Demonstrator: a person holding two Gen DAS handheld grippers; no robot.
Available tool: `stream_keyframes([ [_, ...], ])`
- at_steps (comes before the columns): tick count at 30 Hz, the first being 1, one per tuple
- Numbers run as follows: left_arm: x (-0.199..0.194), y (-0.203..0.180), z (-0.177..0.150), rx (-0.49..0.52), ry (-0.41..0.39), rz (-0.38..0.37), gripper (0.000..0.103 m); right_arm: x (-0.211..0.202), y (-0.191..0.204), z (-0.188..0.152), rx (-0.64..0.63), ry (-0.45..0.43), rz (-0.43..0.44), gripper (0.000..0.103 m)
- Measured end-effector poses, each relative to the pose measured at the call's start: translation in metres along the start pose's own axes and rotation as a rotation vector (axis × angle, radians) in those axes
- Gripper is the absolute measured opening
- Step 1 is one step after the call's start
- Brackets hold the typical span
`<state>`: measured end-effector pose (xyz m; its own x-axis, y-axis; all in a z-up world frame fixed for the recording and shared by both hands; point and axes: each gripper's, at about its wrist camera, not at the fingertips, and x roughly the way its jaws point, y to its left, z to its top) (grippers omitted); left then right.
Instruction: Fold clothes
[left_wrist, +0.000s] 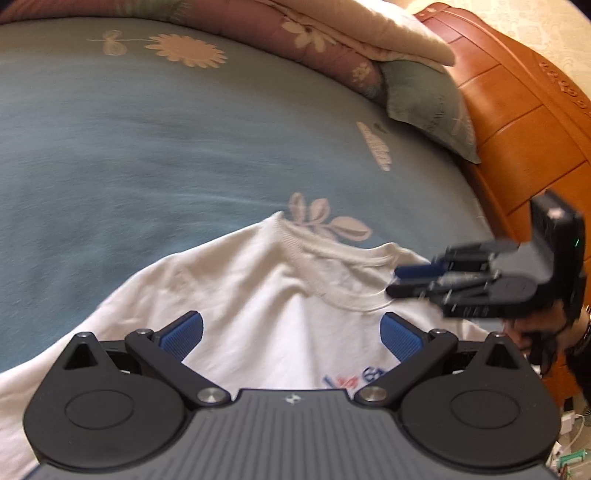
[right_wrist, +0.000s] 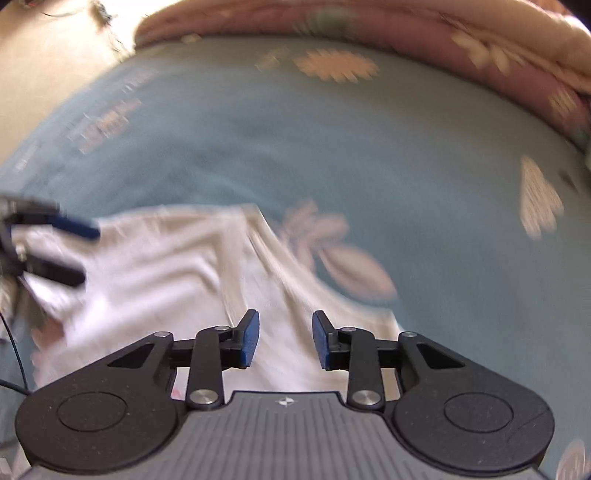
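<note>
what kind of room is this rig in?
Most likely a bedroom: a bed with a blue floral sheet, pillows stacked against an orange wooden headboard, and a white T-shirt spread on the sheet.

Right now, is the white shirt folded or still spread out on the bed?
Mostly spread: the white shirt lies flat on the blue sheet, collar showing, printed front up. Its lower part is hidden, so a fold there cannot be ruled out.

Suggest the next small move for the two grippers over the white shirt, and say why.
Probably lower both and pinch the shirt's top edge. The white shirt lies spread on the blue bedsheet, collar away; the left gripper and right gripper hang open above it, with nothing between the jaws.
</note>
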<state>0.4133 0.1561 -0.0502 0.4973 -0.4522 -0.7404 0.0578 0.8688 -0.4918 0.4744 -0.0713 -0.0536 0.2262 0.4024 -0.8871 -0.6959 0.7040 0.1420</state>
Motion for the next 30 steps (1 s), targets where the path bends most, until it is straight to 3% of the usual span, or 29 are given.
stream_keyframes([
  [2,0.017,-0.002,0.003,0.011,0.019,-0.008,0.101,0.005,-0.009,-0.014,0.063,0.015,-0.018,0.037],
  [8,0.043,0.021,0.006,-0.014,0.087,0.057,0.099,0.014,-0.038,-0.018,0.157,-0.070,-0.136,0.036],
  [12,0.030,0.012,0.006,0.028,0.107,0.181,0.099,-0.010,-0.059,-0.013,0.212,-0.140,-0.132,0.036],
  [15,0.017,0.009,0.002,0.021,0.105,0.159,0.099,-0.040,-0.074,-0.023,0.234,-0.160,-0.159,0.036],
  [22,0.015,-0.006,-0.013,0.019,0.115,0.162,0.099,-0.070,-0.113,-0.082,0.299,-0.076,-0.250,0.036],
  [30,0.023,-0.036,-0.017,0.072,0.130,0.141,0.099,-0.063,-0.086,-0.104,0.185,-0.068,-0.209,0.036],
])
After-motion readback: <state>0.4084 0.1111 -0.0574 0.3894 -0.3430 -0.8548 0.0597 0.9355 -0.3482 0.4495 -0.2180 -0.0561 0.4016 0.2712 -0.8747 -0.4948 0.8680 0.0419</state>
